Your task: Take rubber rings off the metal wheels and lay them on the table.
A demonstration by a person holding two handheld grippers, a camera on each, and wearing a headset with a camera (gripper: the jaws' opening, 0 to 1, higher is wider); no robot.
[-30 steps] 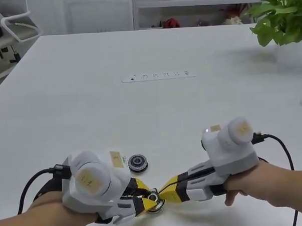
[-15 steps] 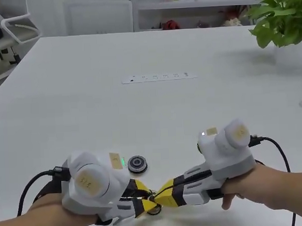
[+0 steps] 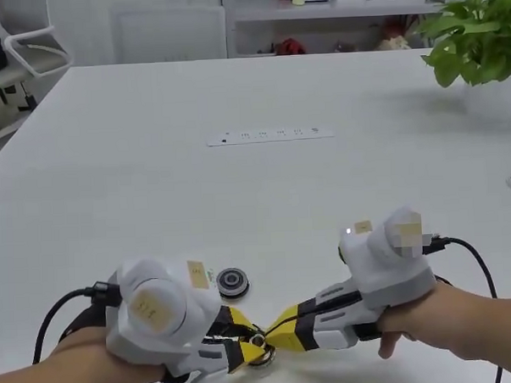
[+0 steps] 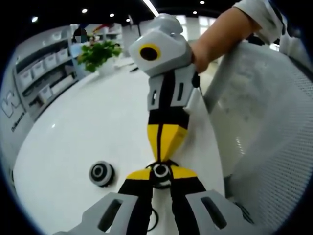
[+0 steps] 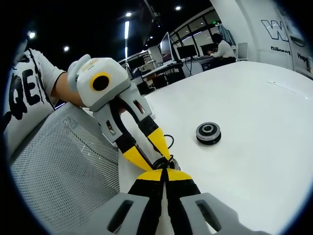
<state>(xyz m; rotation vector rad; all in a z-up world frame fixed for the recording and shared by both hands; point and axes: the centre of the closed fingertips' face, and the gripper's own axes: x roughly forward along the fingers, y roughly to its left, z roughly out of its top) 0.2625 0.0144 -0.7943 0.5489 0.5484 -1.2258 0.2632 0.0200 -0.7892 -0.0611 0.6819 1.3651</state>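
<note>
While my left hand-held gripper is clamped on the small silver metal wheel, jaws drawn in tight on either side of it, my right hand-held gripper meets it nose to nose. Its jaws are pressed together with barely a slit between them, tips right at the wheel's rim. Whether they've actually nipped the rubber there, I cannot tell; the wheel is small and half hidden by the yellow tips. So that's one wheel pinned between both tools, low over the near edge of the white counter.

Just beside the tips, a thin black loop lies on the surface. It could be a ring that's come off or a bit of cable; it's too fine to call.

Moving out, the second metal wheel sits flat on the counter, near the left hand-held gripper but apart from it, and its black rubber ring looks to be on. Farther off there's a white power strip mid-counter and a green leafy plant at the far right corner.

My read is that we're early. The held wheel is at the peel-off step, the second wheel looks untouched, and I'd count at most one ring laid down. What's left is to strip this one, set it down, then do the other.
</note>
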